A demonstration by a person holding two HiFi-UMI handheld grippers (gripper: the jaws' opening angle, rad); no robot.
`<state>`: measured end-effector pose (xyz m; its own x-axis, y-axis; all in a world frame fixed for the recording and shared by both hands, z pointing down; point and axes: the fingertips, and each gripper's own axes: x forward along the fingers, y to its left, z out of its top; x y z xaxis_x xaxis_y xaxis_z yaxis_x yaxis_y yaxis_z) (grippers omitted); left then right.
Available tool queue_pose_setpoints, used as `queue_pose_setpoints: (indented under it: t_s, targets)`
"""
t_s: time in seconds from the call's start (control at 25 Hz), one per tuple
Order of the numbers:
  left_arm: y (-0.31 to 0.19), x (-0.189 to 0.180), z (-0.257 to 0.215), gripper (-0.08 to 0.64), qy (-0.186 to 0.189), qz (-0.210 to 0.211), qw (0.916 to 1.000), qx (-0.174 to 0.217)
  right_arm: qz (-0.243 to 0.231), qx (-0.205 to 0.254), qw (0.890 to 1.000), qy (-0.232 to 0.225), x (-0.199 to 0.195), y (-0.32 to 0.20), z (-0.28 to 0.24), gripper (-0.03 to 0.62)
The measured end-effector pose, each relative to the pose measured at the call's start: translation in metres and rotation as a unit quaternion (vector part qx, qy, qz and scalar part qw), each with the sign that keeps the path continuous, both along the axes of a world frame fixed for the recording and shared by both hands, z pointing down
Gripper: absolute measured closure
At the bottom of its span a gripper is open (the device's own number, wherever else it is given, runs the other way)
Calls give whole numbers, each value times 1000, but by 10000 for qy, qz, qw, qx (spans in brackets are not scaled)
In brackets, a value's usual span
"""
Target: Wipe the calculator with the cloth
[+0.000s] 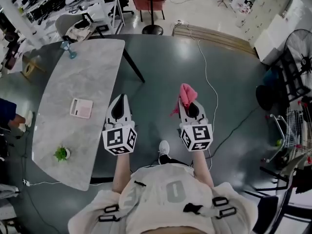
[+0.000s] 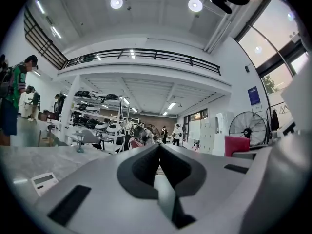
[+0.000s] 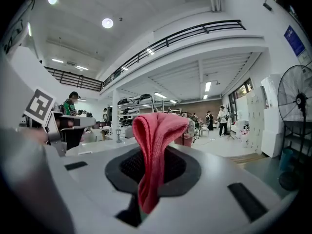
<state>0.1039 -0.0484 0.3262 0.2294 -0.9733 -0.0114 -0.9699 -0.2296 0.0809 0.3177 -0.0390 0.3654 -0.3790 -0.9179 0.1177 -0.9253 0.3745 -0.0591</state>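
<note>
A pale pink calculator (image 1: 81, 107) lies flat on the grey marble table (image 1: 92, 67), also seen low at the left in the left gripper view as the calculator (image 2: 45, 182). My left gripper (image 1: 120, 99) is shut and empty, hovering just off the table's right edge, to the right of the calculator. My right gripper (image 1: 187, 101) is shut on a pink cloth (image 1: 185, 95), which stands up in a fold between the jaws; the cloth (image 3: 155, 147) fills the middle of the right gripper view. The right gripper hangs over the floor, well away from the table.
A small potted plant (image 1: 61, 153) sits near the table's front corner and a little lamp (image 1: 68, 49) at its far end. A white cable (image 1: 207, 77) runs across the dark floor. A chair (image 1: 78, 26), a floor fan (image 1: 298, 52) and shelving stand around.
</note>
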Motion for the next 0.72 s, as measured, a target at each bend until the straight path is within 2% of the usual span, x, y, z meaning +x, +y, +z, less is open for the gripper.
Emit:
queue_pose_setpoints:
  t_s: [0.2,0.44,0.56,0.72]
  targets:
    - [-47,5,1,540,-94,-168,9998,6,-230,11,9997,-4,4,-55,1,537]
    - [-68,3,3,540,-176,-434,9989,-93,-467,-76,9989,-49,-2,-87,4,537]
    - [-68,-11,7,540,-161,-692,9973,-164,-845,-107,9964,45,-23,-98,6,537]
    - [-67,-49,6,540,-36,-1138,9934,-158,-1345,-34,9908,120,-67,-113,0,537]
